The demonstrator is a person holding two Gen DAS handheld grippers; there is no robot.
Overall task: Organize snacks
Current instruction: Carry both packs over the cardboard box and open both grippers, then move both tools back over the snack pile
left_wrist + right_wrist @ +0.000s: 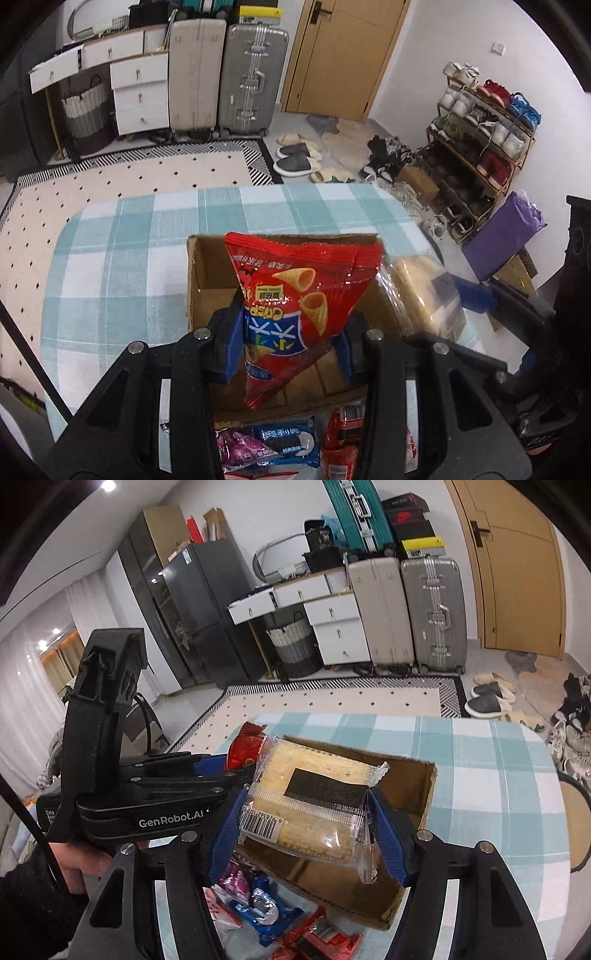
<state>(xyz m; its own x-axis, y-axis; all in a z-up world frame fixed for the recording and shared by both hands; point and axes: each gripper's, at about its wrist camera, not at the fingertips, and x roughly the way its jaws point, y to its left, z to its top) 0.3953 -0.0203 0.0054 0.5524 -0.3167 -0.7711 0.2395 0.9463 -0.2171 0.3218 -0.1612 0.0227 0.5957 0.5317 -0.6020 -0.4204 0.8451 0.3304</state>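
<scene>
Teal-and-white checked cloth covered the rounded tabletop (110, 258), woven in look and smooth over its curved corners. On it stood the cardboard box (207, 280), the landmark here: brown corrugated walls, open top, rough torn-looking flaps, nothing visible on its bare floor.

Above the box's open mouth hung the red chip bag (295, 295), a glossy crinkled foil pouch printed with cone-shaped crisps, upside down and tilted. The left tongs (288, 350) were clamped on its lower half, blue pads pressing the foil from both sides, black arms angled steeply down toward the box.

Just right of it, also over the box, was the cracker pack (317, 805), a flat rectangular block in clear crackly wrap with a black label and a barcode sticker, pale yellow crackers showing through. The right tongs (306, 827) were clamped across its width, blue pads against the two long edges, pointing down at a shallower slant. In the right wrist view a hand (77, 860) in a dark sleeve gripped the left tool's black handle.

In front of the box, on the near side, lay smaller wrapped snacks: a blue cookie pack (288, 443), a purple packet (236, 446) and red packets (321, 938), all shiny film, touching one another.
</scene>
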